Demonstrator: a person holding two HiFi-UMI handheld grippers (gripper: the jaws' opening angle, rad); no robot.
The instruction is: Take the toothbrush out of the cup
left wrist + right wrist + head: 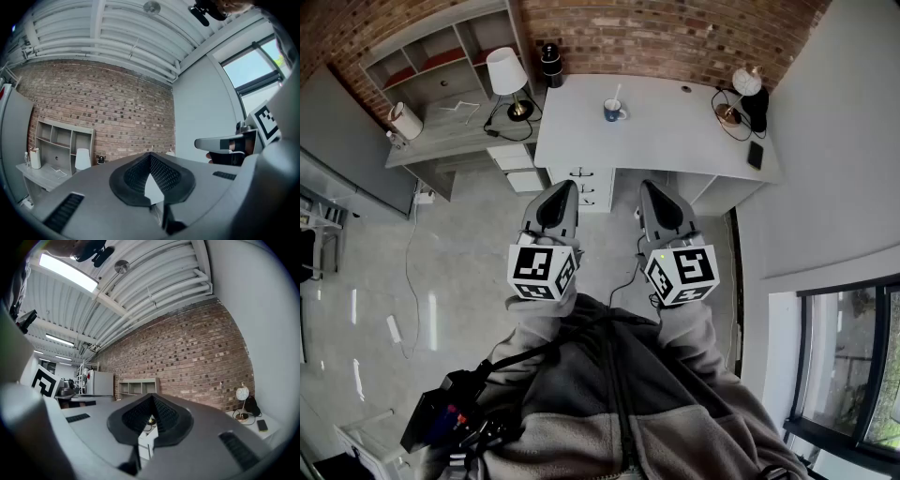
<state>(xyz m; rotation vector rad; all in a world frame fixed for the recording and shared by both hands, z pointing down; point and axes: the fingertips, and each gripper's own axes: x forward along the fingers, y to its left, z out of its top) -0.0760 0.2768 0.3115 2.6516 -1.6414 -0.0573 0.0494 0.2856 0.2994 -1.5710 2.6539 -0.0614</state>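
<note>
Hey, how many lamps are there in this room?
2. One white-shaded lamp stands on the grey desk at the left; one globe lamp stands at the right end of the white table. More may be hidden outside the views.

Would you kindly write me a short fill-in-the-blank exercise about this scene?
1. The toothbrush stands in a ___ cup on the white desk.
2. The wall behind the desk is built of ___.
3. The left gripper and the right gripper both have their jaws ___, with nothing between them.

Missing words: blue; brick; shut.
</note>
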